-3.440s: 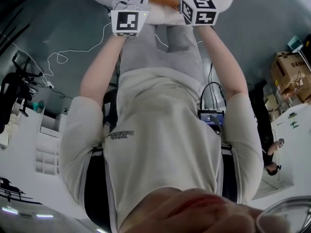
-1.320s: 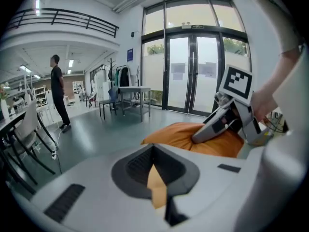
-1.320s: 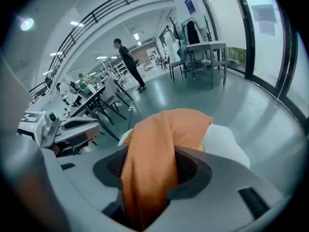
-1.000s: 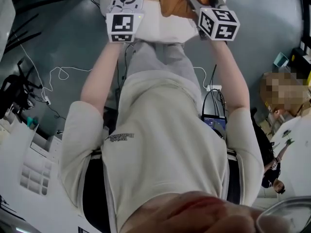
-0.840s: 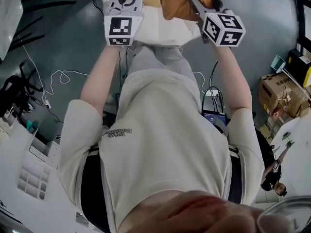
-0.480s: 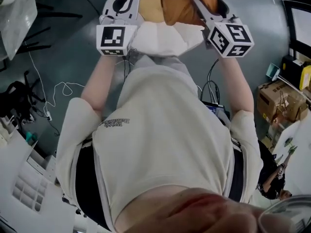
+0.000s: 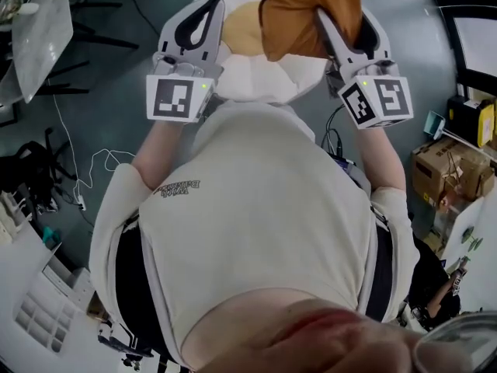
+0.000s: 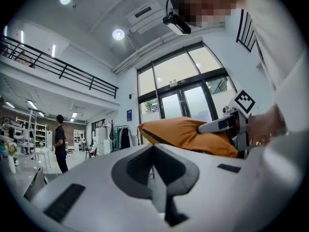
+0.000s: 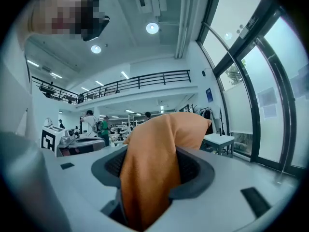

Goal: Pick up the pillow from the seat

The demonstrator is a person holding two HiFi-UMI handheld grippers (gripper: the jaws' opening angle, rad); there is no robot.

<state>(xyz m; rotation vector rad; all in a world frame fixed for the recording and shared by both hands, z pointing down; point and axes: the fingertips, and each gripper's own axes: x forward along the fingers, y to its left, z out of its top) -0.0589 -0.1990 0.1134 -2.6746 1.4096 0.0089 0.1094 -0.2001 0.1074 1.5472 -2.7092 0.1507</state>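
An orange pillow hangs up off a white seat, on which a tan cushion still lies. My right gripper is shut on the pillow. In the right gripper view the orange cloth bulges out between the jaws of the right gripper. My left gripper is beside the pillow on its left, shut and holding nothing. In the left gripper view its jaws meet at the left gripper tip, with the pillow and the right gripper beyond it.
Cardboard boxes stand at the right on the grey floor. Cables trail at the left, near a white shelf unit. A glass table is at top left. A person stands far off.
Both grippers have come closer to the camera and spread a little, and the orange pillow has risen with the right gripper, away from the white seat.
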